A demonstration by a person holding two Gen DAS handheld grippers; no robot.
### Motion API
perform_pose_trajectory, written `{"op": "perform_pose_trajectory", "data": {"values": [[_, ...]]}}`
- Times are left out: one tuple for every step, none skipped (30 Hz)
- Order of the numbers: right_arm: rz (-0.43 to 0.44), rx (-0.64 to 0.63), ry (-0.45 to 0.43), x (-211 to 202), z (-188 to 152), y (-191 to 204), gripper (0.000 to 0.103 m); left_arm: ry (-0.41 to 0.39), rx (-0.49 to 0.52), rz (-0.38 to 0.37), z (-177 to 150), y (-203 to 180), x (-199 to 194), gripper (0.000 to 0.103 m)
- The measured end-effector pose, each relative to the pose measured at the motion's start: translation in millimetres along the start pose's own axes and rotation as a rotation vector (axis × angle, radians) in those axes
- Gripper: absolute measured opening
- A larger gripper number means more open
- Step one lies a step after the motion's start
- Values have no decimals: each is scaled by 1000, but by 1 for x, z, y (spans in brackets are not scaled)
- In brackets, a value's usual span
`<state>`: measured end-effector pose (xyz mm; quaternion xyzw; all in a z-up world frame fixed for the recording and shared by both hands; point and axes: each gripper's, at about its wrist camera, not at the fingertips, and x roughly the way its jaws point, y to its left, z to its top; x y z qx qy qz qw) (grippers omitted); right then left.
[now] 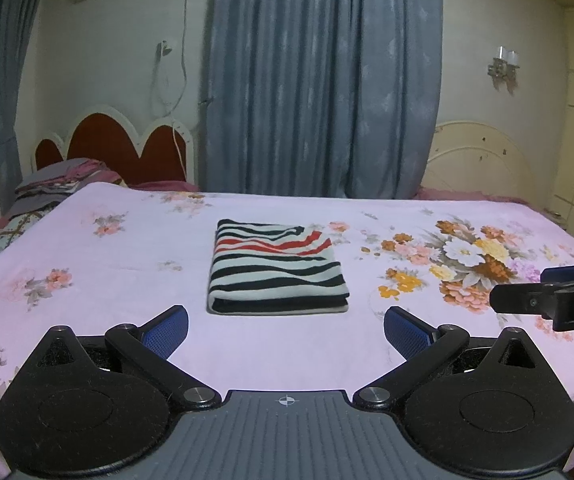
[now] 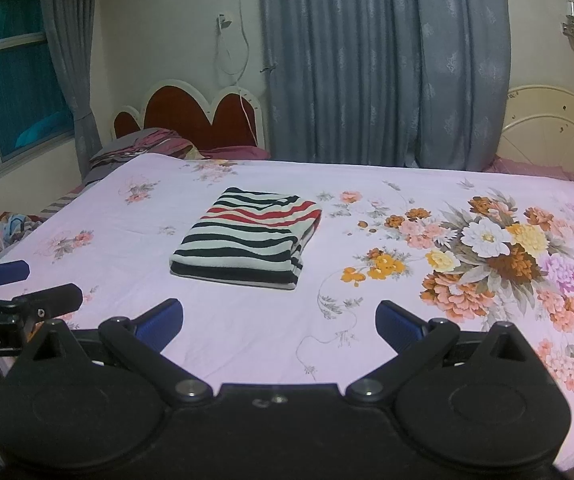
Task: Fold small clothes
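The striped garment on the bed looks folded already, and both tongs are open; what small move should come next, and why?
Probably none on the cloth: draw both tongs back. The striped garment lies as a neat rectangle with stacked layers at its near edge, flat on the floral sheet. The left tongs and right tongs are open, empty and short of it. No other loose small garment shows on the sheet.

Striped garment: soft knit cloth, matt, folded. Bed sheet: smooth printed cotton-like cloth, matt, lightly creased. Left gripper: matt black plastic arms, bright metal pivot pins, ribbed grey plastic base; fingers faced with blue dimpled rubbery pads. Curtain: grey woven cloth, faint sheen.
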<state>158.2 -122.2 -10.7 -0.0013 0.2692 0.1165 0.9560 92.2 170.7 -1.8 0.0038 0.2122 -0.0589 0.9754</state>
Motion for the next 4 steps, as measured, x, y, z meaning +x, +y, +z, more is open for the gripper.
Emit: {"op": "perform_pose_trajectory", "data": {"values": [[2,-3,1,1,0,0,102,-1,-2,-8,0,0,-1,103],[3,-3,1,1,0,-1,102,-4,-6,-4,0,0,-1,103],[2,-3,2,1,0,0,102,-7,-9,-3,0,0,-2,103],[4,-4,3,1,0,-1,102,-7,-8,-7,0,-1,-2,103]]}}
